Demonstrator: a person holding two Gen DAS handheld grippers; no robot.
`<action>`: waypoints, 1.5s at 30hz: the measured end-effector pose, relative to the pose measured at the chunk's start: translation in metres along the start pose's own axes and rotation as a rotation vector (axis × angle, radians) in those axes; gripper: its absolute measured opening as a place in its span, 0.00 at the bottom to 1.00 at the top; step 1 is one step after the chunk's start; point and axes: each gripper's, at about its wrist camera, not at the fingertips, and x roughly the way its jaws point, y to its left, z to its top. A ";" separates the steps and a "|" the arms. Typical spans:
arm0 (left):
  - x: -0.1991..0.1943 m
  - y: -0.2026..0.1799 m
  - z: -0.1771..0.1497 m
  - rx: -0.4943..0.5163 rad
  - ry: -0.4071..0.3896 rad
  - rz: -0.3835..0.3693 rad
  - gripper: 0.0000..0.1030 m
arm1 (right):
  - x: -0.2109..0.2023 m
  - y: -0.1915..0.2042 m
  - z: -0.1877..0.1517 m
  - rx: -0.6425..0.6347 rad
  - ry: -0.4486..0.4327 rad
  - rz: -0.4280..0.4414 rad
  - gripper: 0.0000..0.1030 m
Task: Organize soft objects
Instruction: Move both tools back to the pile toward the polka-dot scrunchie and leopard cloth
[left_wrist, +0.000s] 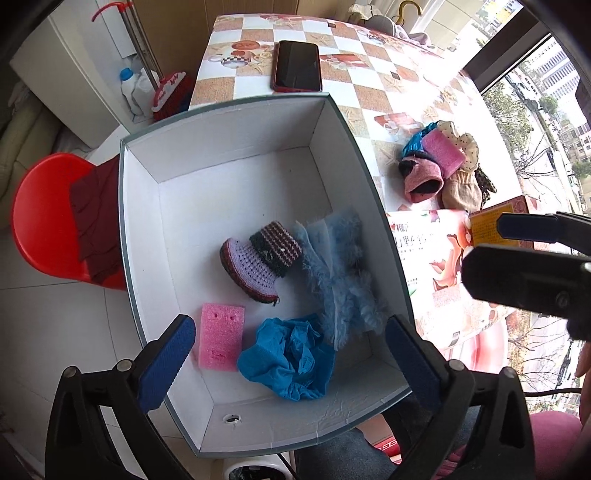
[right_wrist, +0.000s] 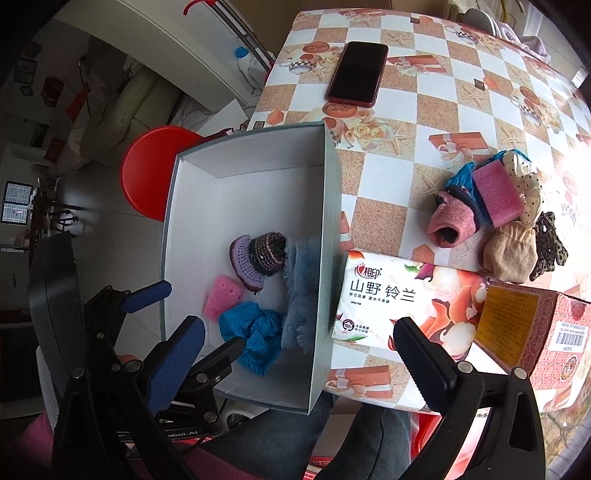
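Note:
A white box (left_wrist: 147, 221) (right_wrist: 192, 206) holds a pink sponge (left_wrist: 221, 340) (right_wrist: 222, 300), a crumpled blue glove (left_wrist: 291, 358) (right_wrist: 255, 332), a knitted bootie (left_wrist: 262, 258) (right_wrist: 260, 260) and a fluffy blue cloth (left_wrist: 340, 273) (right_wrist: 301, 291). My left gripper (left_wrist: 288, 354) is open and empty above the box's near end. My right gripper (right_wrist: 299, 365) is open and empty over the box's right wall and the table edge. A pile of soft things lies on the table: pink sponge (left_wrist: 443, 149) (right_wrist: 496, 194), pink sock (left_wrist: 423, 182) (right_wrist: 450, 219), beige sock (right_wrist: 511, 253).
A tissue pack (right_wrist: 399, 299) and a red carton (right_wrist: 535, 332) lie on the checked table near the front edge. A phone (left_wrist: 296, 65) (right_wrist: 357, 72) lies at the far side. A red stool (left_wrist: 44, 218) stands left of the box.

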 end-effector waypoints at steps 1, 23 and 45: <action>-0.004 -0.002 0.005 0.001 -0.011 0.006 1.00 | -0.007 -0.005 0.003 0.014 -0.019 0.005 1.00; 0.004 -0.120 0.098 0.207 -0.004 0.033 1.00 | -0.071 -0.297 -0.007 0.631 -0.071 -0.125 1.00; 0.155 -0.269 0.225 0.404 0.192 0.108 1.00 | 0.047 -0.366 0.033 0.341 0.126 -0.361 1.00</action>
